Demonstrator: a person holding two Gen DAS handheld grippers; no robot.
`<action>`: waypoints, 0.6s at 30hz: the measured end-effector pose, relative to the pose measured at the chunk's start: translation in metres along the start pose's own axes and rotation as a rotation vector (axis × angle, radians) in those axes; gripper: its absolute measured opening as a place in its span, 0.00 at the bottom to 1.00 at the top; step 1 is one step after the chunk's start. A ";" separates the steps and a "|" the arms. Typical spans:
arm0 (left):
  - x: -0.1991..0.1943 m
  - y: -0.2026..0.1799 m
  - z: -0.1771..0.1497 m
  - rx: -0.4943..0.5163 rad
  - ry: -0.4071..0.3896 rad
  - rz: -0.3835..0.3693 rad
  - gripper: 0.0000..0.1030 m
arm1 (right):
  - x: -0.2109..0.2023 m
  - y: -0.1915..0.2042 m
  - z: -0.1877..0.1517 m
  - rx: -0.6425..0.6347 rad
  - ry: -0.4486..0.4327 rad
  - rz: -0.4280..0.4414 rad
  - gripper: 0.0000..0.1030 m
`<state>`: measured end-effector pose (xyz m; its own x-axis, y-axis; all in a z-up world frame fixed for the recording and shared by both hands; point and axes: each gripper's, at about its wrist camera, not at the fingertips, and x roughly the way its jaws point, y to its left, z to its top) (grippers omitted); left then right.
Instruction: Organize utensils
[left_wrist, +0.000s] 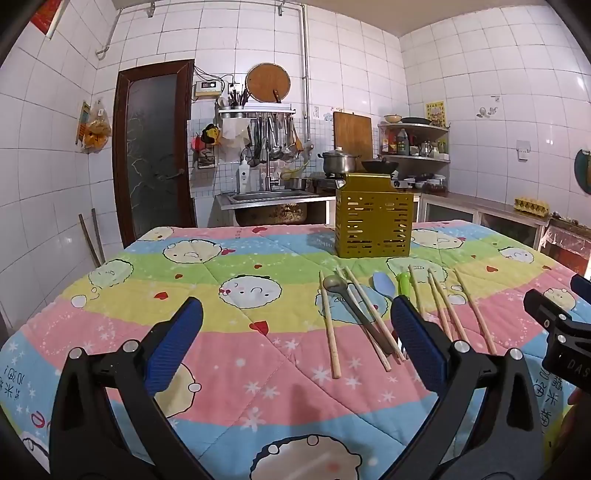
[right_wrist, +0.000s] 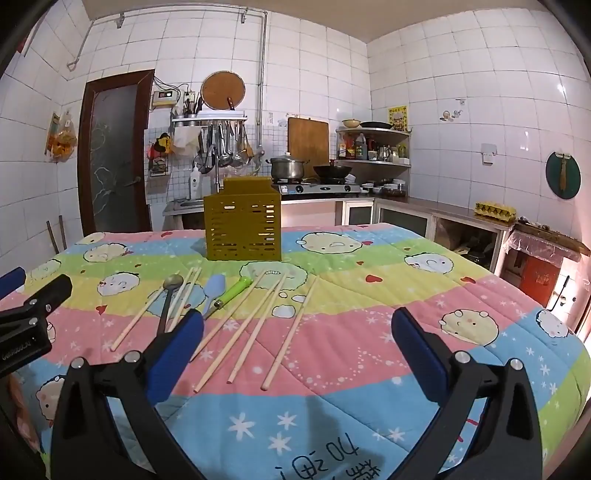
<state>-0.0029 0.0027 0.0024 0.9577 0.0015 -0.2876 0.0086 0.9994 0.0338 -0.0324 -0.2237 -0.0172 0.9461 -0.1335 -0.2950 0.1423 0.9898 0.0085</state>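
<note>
Both grippers' jaws wide, empty; green wall plaque (right_wrist: 563, 175) whole only in right view, chopsticks (right_wrist: 238, 332) in both.

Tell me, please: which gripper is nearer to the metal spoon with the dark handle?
Left, though only slightly. The metal spoon lies just ahead between the left gripper fingers, toward the right one. The right gripper sits further right, with the spoon beyond its left finger.

A cartoon-print quilt (right_wrist: 369, 332) covers the table. Behind it stand a sink (left_wrist: 266, 195), a steel pot (right_wrist: 286, 168) and a wok (right_wrist: 332, 170) on the stove. A round board (right_wrist: 222, 89) hangs above.
</note>
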 end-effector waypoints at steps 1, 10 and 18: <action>0.000 0.000 0.000 0.000 0.000 0.000 0.95 | 0.000 0.000 0.000 0.000 0.000 -0.001 0.96; -0.001 -0.002 0.001 -0.002 -0.003 -0.002 0.95 | -0.002 -0.001 0.002 -0.003 -0.012 -0.005 0.96; -0.004 -0.001 0.003 -0.003 -0.007 -0.006 0.95 | -0.006 -0.001 0.002 -0.001 -0.026 -0.008 0.96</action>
<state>-0.0055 0.0012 0.0065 0.9598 -0.0052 -0.2808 0.0138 0.9995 0.0287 -0.0380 -0.2239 -0.0137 0.9523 -0.1427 -0.2698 0.1498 0.9887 0.0057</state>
